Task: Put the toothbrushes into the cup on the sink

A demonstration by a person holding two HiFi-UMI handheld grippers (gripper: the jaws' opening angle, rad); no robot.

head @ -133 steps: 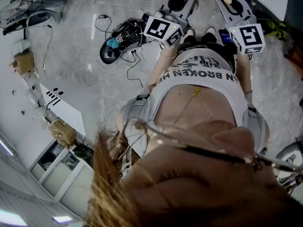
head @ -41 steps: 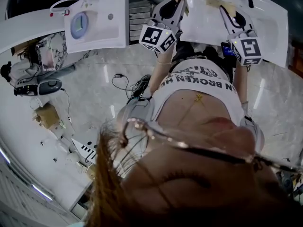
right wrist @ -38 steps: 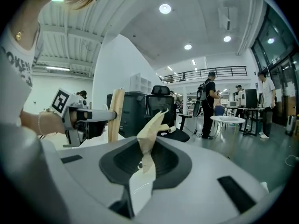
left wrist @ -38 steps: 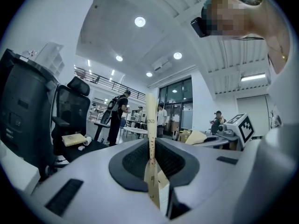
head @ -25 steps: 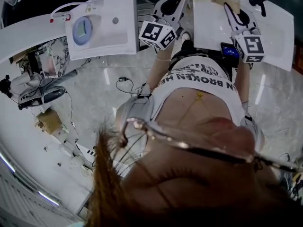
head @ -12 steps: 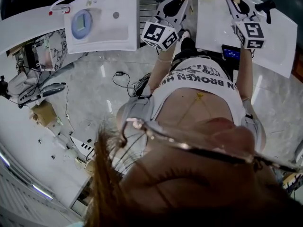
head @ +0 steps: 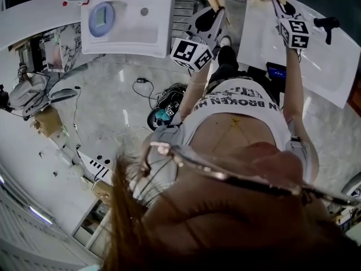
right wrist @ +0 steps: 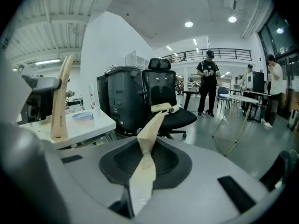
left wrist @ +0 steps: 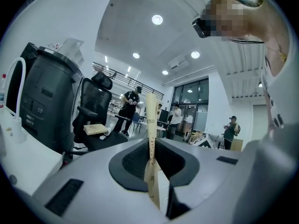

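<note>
Grips the first toothbrush (left wrist: 150,118), in a beige paper wrapper, with the left gripper (left wrist: 152,146): jaws nearly together, pressed on the lower part of the wrapper. Stands upright there, thin edge toward the camera, with the letters END printed near the top. Grips the second toothbrush (right wrist: 155,122), in the same kind of wrapper, with the right gripper (right wrist: 144,148): jaws narrow as well, closed on it. Leans here to the right, away from the jaws. From the head view, points both grippers forward, well apart: the left before the gap between two white sinks, the right at a corner of the right sink (head: 304,55). Shows a black tap (head: 327,22) on that sink, and a bluish round thing (head: 102,18) in the basin of the left sink (head: 141,33); cannot tell whether this is the cup. Also to see in the right gripper view: a black office chair (right wrist: 161,94) and some people standing far behind.
</note>
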